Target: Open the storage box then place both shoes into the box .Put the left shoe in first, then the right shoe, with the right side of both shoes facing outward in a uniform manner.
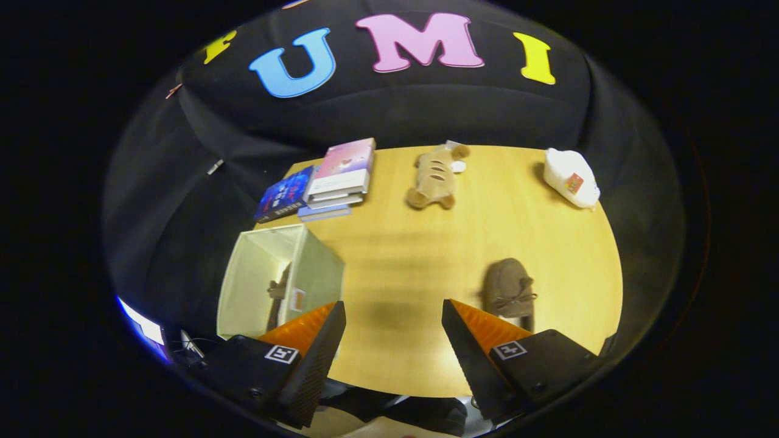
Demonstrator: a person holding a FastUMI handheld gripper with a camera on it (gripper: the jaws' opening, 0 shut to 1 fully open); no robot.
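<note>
The claw (394, 340) is hovering wide and empty; the brown loafer (509, 292) is lying just ahead of its right finger. Approaching crookedly risks nudging the loafer, or flipping its facing before it reaches the storage box (277, 280).

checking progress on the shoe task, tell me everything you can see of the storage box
The box is a pale, cream-green cube, seemingly fabric-walled, open with no lid seen. It stands at the table's near corner, beyond the gripper's one finger, short of the books. One brown shoe stands on edge inside against a wall. A small tag shows on its outer side. The gripper is open, holding nothing.
</note>
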